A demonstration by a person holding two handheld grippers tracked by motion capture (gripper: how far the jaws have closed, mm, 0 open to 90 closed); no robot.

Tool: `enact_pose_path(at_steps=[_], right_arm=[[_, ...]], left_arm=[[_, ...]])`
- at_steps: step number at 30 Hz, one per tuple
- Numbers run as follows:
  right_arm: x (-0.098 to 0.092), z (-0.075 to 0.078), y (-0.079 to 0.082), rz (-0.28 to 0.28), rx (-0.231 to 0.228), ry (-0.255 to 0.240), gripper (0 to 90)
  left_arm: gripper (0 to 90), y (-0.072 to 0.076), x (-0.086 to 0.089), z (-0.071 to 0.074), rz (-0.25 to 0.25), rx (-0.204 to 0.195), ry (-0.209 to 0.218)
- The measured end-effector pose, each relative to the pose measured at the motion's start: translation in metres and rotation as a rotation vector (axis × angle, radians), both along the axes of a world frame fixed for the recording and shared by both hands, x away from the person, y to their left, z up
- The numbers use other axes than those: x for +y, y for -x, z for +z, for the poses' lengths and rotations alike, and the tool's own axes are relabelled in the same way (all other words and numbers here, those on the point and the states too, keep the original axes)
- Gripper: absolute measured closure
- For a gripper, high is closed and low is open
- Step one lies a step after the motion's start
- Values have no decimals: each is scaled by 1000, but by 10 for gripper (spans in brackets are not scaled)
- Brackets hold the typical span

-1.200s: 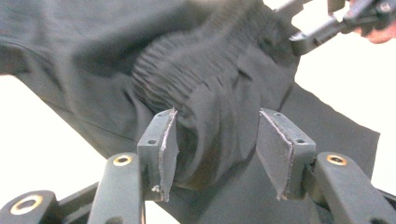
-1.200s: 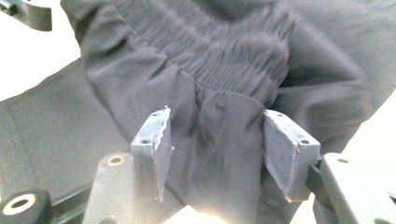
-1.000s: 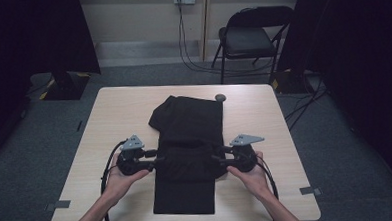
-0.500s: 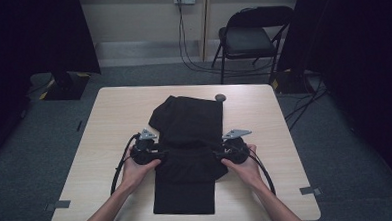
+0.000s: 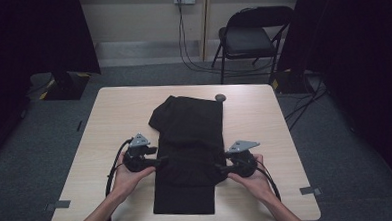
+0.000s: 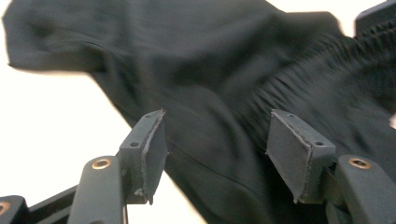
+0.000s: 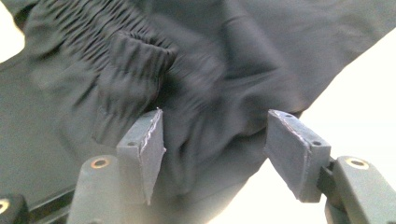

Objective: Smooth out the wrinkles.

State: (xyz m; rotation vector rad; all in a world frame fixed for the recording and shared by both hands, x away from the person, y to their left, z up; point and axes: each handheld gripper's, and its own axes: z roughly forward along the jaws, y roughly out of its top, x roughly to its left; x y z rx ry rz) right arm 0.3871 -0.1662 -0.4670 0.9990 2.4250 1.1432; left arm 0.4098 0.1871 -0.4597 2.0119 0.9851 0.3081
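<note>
The table (image 5: 109,124) carries everything, and places here are given from the black garment (image 5: 190,141), which lies lengthwise down the table's middle, its near part folded over itself. A small round dark object (image 5: 220,97) rests on the table just beside the garment's far right corner. A folding chair (image 5: 253,35) stands well beyond the garment's far end.

Your left gripper (image 5: 158,162) sits at the garment's left edge and your right gripper (image 5: 219,167) at its right edge, both at the folded band. Compared with a second ago, both hands have drawn inward toward the cloth, and both pairs of jaws have just been opening. Judged from this, you have laid the fold down and let it go.

In the left gripper view, the fingers (image 6: 152,149) stand wide apart with cloth and a gathered waistband (image 6: 299,77) beyond them, unpinched. In the right gripper view, the fingers (image 7: 144,144) likewise stand wide, with a ribbed cuff (image 7: 130,79) just ahead and nothing clamped.
</note>
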Motion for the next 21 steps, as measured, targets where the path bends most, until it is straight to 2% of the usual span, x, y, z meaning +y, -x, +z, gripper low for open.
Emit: enact_pose_path(at_steps=[2, 4, 7, 10, 13, 16, 21], right_arm=[[-3, 3, -9, -31, -9, -27, 378], [-3, 4, -19, -58, -19, -27, 383], [1, 0, -34, -92, -8, -28, 381], [5, -3, -38, -99, -4, -44, 384], [8, -1, -33, -62, -2, -52, 380], [10, 3, -21, -14, -4, -51, 377], [15, 3, 6, 73, 8, -33, 377]], left_arm=[[378, -8, -1, 0, 25, -10, -34], [378, -16, -6, -2, 18, -3, -66], [386, -18, -19, -6, 8, -14, -42], [387, -10, -24, 1, -27, -55, -58], [383, 0, -24, 8, -71, -65, -35], [377, 14, -25, 12, -113, -82, -23], [352, 28, -25, 12, -187, -66, -6]])
